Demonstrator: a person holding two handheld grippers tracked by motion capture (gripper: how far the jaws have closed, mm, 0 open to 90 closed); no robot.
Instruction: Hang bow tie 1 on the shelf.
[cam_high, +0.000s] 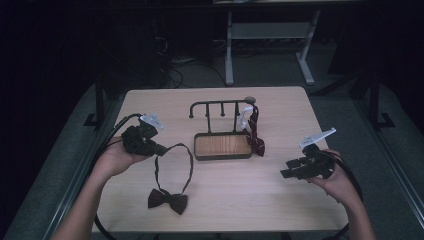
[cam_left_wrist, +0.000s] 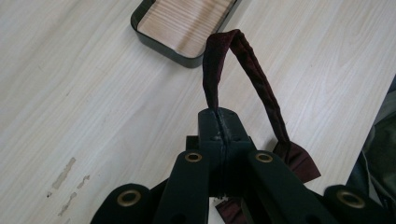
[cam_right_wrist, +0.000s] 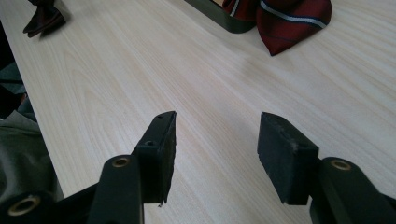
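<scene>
A dark maroon bow tie (cam_high: 167, 200) lies near the table's front edge, its neck strap (cam_high: 189, 160) looping up and back toward the left. My left gripper (cam_high: 159, 149) is shut on that strap (cam_left_wrist: 243, 70), which arches out of the closed jaws toward the bow (cam_left_wrist: 299, 161). A black hanger stand (cam_high: 222, 131) with a wooden base tray (cam_left_wrist: 187, 25) sits mid-table. A red striped necktie (cam_high: 255, 132) hangs from its right end, tip (cam_right_wrist: 292, 25) resting on the table. My right gripper (cam_high: 286, 169) hovers open over bare table at the right, jaws (cam_right_wrist: 217, 140) empty.
The light wood table (cam_high: 235, 195) has free room between the stand and the right gripper. A desk frame (cam_high: 267, 45) and cables stand on the dark floor behind. The person's forearms come in from the bottom corners.
</scene>
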